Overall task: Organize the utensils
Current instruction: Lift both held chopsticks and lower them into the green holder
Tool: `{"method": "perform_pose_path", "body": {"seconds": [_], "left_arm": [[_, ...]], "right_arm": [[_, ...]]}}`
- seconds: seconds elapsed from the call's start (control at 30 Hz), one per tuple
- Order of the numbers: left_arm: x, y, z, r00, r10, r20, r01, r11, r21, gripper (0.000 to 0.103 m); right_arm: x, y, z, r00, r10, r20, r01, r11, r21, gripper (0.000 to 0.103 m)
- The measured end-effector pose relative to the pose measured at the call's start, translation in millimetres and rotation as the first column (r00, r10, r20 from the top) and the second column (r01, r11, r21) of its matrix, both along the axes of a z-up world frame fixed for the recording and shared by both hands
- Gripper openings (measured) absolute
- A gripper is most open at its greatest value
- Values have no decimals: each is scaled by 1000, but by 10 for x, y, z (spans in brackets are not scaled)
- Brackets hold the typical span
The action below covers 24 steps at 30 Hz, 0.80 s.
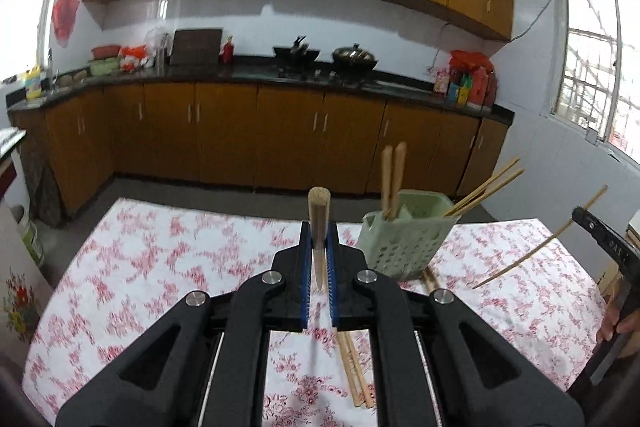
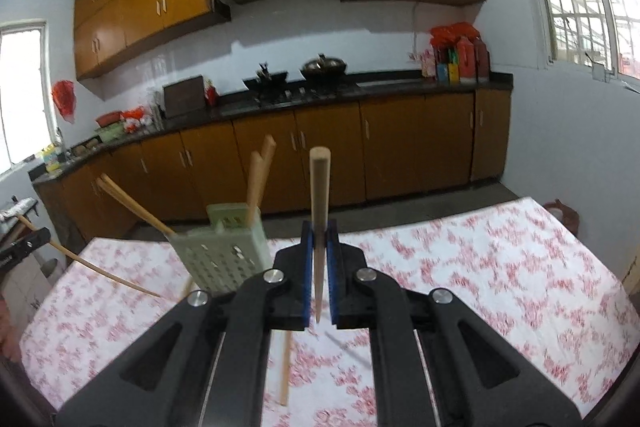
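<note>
My left gripper [image 1: 319, 233] is shut on a wooden chopstick [image 1: 319, 215] that points up and away, above the table. My right gripper [image 2: 319, 233] is shut on another wooden chopstick [image 2: 319, 195], held the same way. A pale green perforated utensil holder [image 1: 402, 239] stands on the table just right of my left gripper, with several chopsticks in it; in the right wrist view the holder [image 2: 222, 247] is just left of my right gripper. The right gripper [image 1: 600, 239] with its chopstick [image 1: 540, 247] shows at the far right of the left wrist view.
The table has a white cloth with red flowers [image 1: 160, 267]. Loose chopsticks [image 1: 354, 367] lie on it below my left gripper, and one [image 2: 285, 367] lies under my right gripper. Kitchen cabinets and a counter [image 1: 280, 79] stand beyond the table.
</note>
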<state>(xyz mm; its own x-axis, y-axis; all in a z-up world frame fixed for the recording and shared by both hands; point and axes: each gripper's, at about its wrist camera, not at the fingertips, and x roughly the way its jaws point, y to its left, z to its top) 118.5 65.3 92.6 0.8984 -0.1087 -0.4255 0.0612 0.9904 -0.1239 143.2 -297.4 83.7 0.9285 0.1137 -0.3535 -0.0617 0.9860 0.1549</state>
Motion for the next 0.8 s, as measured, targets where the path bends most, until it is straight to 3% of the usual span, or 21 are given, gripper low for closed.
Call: {"method": "perform_pose_path", "body": {"seconds": [0.43, 0.63, 0.8], "left_arm": [[-91, -438, 707, 983, -146, 109, 146, 989, 8, 7], [100, -574, 902, 976, -106, 191, 114, 993, -29, 7], [316, -597, 942, 969, -38, 243, 60, 995, -82, 7]], "right_arm": [[-72, 211, 725, 984, 119, 134, -128, 990, 63, 8], [104, 359, 831, 977, 126, 174, -137, 989, 56, 8], [347, 477, 749, 979, 134, 156, -144, 988, 52, 8]]}}
